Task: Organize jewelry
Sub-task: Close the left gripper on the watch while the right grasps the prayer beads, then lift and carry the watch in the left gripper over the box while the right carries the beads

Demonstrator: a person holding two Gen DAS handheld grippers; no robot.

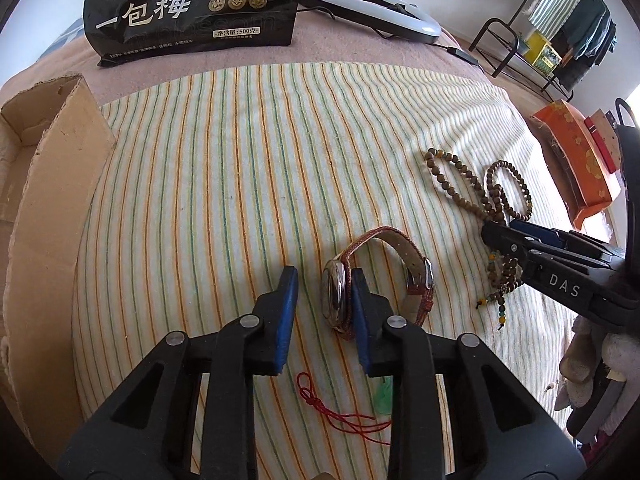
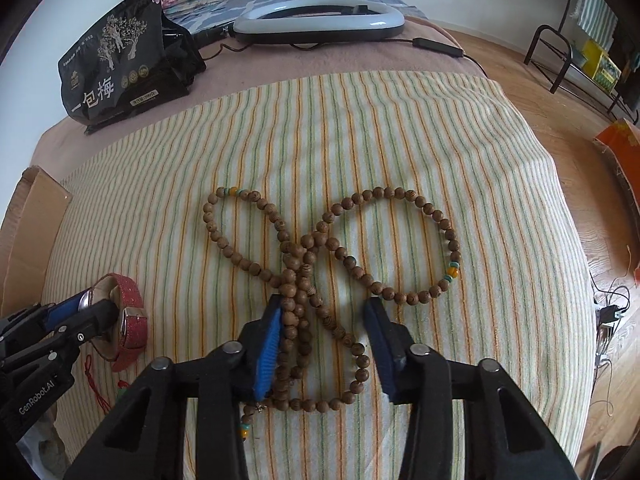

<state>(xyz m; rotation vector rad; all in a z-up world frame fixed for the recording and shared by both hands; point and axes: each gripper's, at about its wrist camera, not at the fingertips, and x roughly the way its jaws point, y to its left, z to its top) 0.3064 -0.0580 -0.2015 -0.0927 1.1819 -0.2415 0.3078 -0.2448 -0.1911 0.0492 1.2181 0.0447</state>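
A wristwatch [image 1: 340,296] with a red glitter strap stands on edge on the striped cloth [image 1: 240,160]. My left gripper [image 1: 324,280] is open; the watch face sits between its blue pads, against the right pad [image 1: 362,320]. A long string of brown wooden beads [image 2: 320,260] lies looped on the cloth. My right gripper [image 2: 324,308] is open, its pads either side of the bunched strands. The beads also show in the left wrist view [image 1: 484,188], and the watch in the right wrist view [image 2: 128,316]. A red knotted cord [image 1: 320,404] with a green pendant [image 1: 384,396] lies under the left gripper.
An open cardboard box [image 1: 36,168] stands at the left edge. A black snack bag [image 1: 192,8] and a white ring lamp [image 1: 368,4] with its cable lie at the back. An orange box [image 1: 576,160] sits to the right, beyond the cloth's edge.
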